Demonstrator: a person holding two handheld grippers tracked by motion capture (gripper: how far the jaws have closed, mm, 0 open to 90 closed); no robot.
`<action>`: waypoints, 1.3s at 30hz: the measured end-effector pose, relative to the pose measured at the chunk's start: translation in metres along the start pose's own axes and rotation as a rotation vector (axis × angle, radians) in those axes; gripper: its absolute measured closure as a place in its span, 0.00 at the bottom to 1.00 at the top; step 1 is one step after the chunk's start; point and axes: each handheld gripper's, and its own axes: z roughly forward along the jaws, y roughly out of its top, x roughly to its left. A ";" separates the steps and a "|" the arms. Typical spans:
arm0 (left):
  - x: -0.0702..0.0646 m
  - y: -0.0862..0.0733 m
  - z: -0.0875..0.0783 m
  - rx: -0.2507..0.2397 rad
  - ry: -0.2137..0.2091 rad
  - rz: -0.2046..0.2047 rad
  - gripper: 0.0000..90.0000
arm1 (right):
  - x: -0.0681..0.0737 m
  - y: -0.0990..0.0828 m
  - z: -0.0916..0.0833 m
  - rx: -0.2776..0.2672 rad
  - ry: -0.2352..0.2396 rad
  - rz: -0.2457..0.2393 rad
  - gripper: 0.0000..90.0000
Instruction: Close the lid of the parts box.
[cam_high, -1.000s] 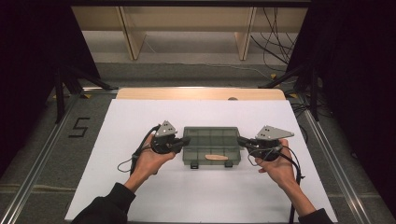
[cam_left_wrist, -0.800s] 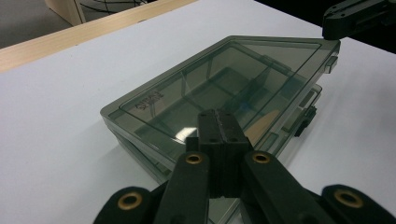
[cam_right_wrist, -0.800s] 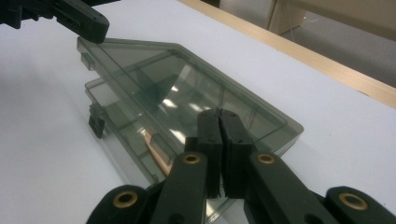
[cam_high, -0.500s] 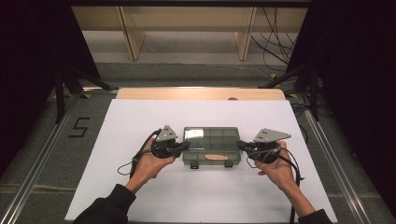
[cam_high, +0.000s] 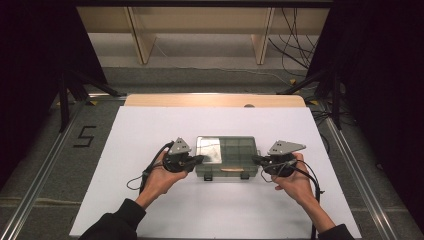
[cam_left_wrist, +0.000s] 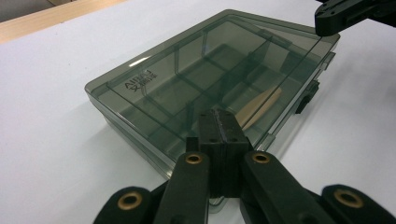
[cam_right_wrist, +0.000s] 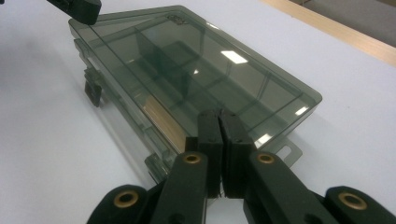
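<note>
Centrally on the white table surface (cam_high: 150, 130), slightly toward the near edge, lies 1 smoke-tinted compartment box (cam_high: 227, 155) with its clear lid down flat. The left gripper (cam_high: 198, 160) meets the box at its left end, and the right gripper (cam_high: 256, 160) meets it at its right end, so the box sits between the 2 tools. In the left gripper view, the jaws are pressed together with no gap visible between them, and their tips overlap the near corner of the box (cam_left_wrist: 210, 79); whether they pinch its rim or merely rest against it cannot be told. In the right gripper view the jaws likewise stand closed face to face, their tips lying over the near edge of the lid (cam_right_wrist: 196, 70), beside a small tab at the box corner; actual grip on the plastic cannot be confirmed. Inside, dividers split the box into several cells, and 1 pale tan strip (cam_left_wrist: 259, 105) lies in a cell along the near side, also seen in the right gripper view (cam_right_wrist: 163, 123). 2 dark latches (cam_high: 207, 177) sit on the near wall. Each hand (cam_high: 162, 177) wraps its tool from the near side.
</note>
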 end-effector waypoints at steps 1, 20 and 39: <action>-0.001 -0.001 0.002 -0.013 -0.001 -0.021 1.00 | 0.000 0.000 0.001 0.000 0.001 -0.004 0.98; -0.001 -0.008 0.005 0.030 0.004 -0.005 1.00 | 0.003 -0.004 0.006 0.054 0.013 -0.012 0.98; -0.003 -0.011 0.006 0.040 0.010 0.006 1.00 | 0.003 -0.008 0.008 0.071 0.011 -0.004 0.98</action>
